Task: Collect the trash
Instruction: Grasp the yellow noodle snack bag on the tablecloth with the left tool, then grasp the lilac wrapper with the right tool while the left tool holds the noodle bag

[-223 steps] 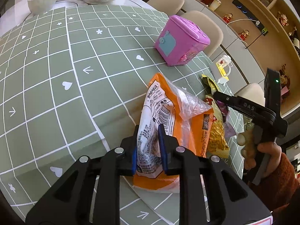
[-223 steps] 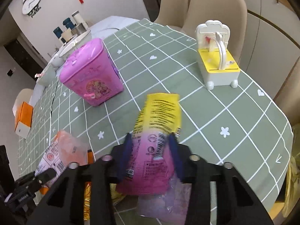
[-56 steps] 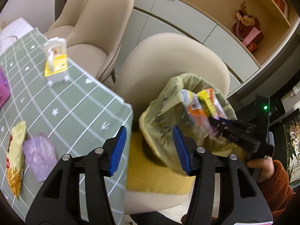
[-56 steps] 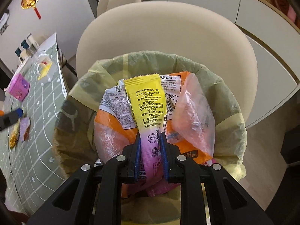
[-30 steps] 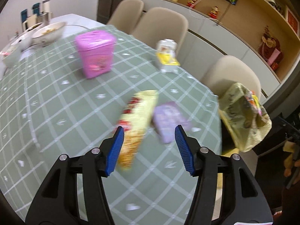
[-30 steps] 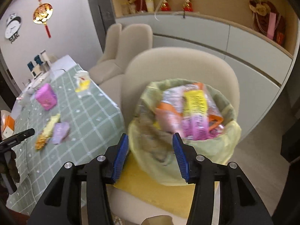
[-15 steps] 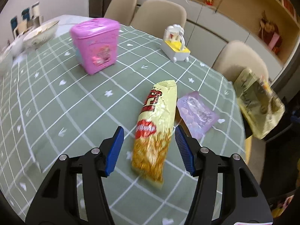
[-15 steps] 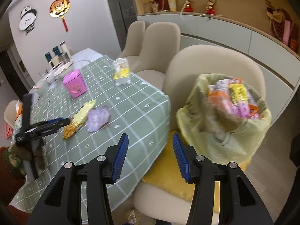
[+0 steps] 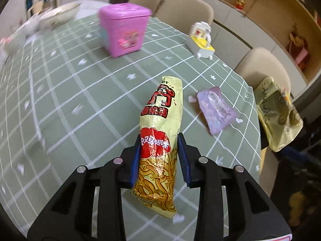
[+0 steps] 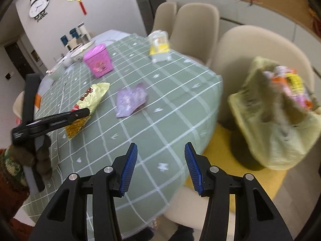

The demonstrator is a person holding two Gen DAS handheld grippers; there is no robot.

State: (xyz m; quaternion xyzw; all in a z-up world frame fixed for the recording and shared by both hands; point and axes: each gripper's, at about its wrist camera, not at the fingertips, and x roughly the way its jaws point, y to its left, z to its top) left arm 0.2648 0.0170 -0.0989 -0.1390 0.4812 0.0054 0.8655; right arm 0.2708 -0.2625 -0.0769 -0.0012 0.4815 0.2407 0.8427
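Observation:
A long yellow snack packet [image 9: 160, 120] lies on the green checked table [image 9: 80, 84]. My left gripper [image 9: 159, 154] straddles its lower half, and its jaws are closing, with the blue pads meeting the packet's two long edges. In the right wrist view the same packet [image 10: 94, 94] shows with the left gripper [image 10: 80, 113] over its near end. A crumpled purple wrapper [image 9: 215, 109] [image 10: 130, 99] lies to the packet's right, untouched. My right gripper [image 10: 160, 166] hangs open and empty above the table's near corner. The yellow-green trash bag [image 10: 280, 116] [image 9: 278, 116], stuffed with wrappers, sits on a chair.
A pink lidded box [image 9: 124, 28] and a yellow-and-white toy [image 9: 201, 40] stand farther back on the table. Bowls [image 9: 60, 15] sit at the far end. Beige chairs [image 10: 196, 26] ring the table's right side. A person's sleeve and hand [image 10: 12, 160] hold the left gripper.
The left gripper sank onto the yellow packet and its jaws narrowed from wide apart to the packet's edges. The right gripper swung left, away from the trash bag toward the table, still open.

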